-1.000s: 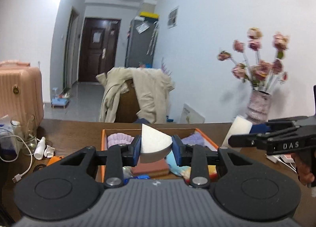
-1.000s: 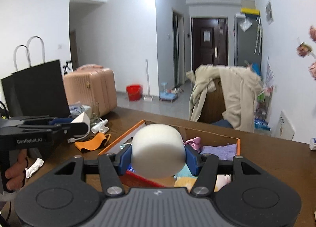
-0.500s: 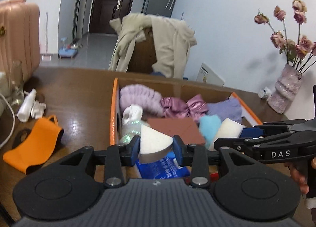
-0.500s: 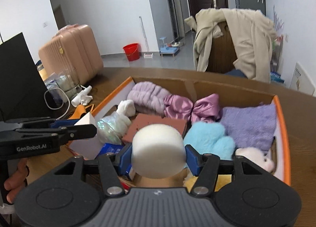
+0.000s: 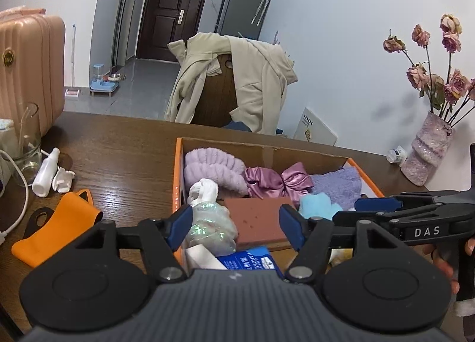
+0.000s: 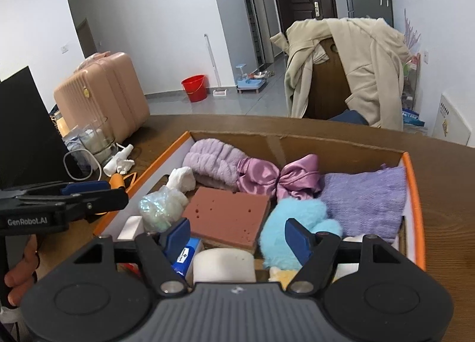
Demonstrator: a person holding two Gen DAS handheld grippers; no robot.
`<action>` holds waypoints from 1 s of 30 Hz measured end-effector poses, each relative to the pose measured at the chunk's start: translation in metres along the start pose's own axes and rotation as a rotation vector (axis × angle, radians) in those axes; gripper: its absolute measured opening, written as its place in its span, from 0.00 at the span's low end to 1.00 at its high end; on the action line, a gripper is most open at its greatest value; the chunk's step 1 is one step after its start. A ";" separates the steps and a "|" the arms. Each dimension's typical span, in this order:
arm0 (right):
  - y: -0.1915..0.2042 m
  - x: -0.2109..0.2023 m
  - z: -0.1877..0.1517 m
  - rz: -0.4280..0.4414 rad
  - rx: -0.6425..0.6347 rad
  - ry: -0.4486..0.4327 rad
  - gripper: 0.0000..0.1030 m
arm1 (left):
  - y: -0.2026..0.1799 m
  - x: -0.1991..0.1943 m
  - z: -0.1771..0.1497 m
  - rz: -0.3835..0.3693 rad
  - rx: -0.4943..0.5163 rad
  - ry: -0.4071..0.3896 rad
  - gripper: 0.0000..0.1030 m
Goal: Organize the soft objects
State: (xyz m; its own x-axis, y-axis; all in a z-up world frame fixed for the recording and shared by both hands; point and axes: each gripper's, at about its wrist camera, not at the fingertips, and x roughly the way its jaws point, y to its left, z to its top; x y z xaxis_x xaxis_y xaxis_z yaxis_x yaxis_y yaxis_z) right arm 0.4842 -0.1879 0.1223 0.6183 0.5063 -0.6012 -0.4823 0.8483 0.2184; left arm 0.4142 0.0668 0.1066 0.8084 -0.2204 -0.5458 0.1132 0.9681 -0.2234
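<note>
An orange-rimmed cardboard box [image 5: 177, 181] on the wooden table holds soft things: a lilac towel band [image 6: 210, 160], a satin bow [image 6: 276, 178], a purple cloth [image 6: 365, 196], a blue fluffy piece [image 6: 294, 226] and a brown sponge [image 6: 225, 214]. My left gripper [image 5: 236, 230] hangs over the box's near left, its jaws opening with nothing between the pads. The white wedge sponge [image 5: 202, 255] lies loose below it. My right gripper [image 6: 237, 238] is opening too. The round white sponge [image 6: 224, 264] rests low in the box, free of the pads.
Left of the box lie an orange silicone piece [image 5: 56, 229], a white spray bottle [image 5: 46, 175], a glass [image 5: 26, 146] and a cable. A vase of flowers [image 5: 427, 151] stands at the right. Behind the table is a chair draped with a coat [image 5: 231, 80].
Both grippers came down over the box and opened. The wedge sponge left the left jaws and the round sponge left the right jaws; both now lie in the box.
</note>
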 end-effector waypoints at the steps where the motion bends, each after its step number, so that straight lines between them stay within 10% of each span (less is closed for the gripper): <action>1: 0.001 -0.005 0.001 -0.004 -0.002 -0.007 0.68 | -0.003 -0.004 0.001 -0.003 0.005 -0.005 0.66; 14: 0.012 -0.114 -0.009 -0.101 -0.035 -0.151 0.76 | -0.048 -0.085 0.000 -0.006 0.090 -0.135 0.75; 30: 0.026 -0.170 -0.142 -0.395 -0.078 -0.503 0.94 | -0.075 -0.128 -0.094 0.102 0.162 -0.451 1.00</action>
State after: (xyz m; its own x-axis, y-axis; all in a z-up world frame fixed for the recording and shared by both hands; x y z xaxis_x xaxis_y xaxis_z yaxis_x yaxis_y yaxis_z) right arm 0.2783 -0.2744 0.1211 0.9649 0.1847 -0.1865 -0.1905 0.9816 -0.0133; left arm 0.2482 0.0117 0.1174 0.9856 -0.0849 -0.1460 0.0800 0.9960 -0.0388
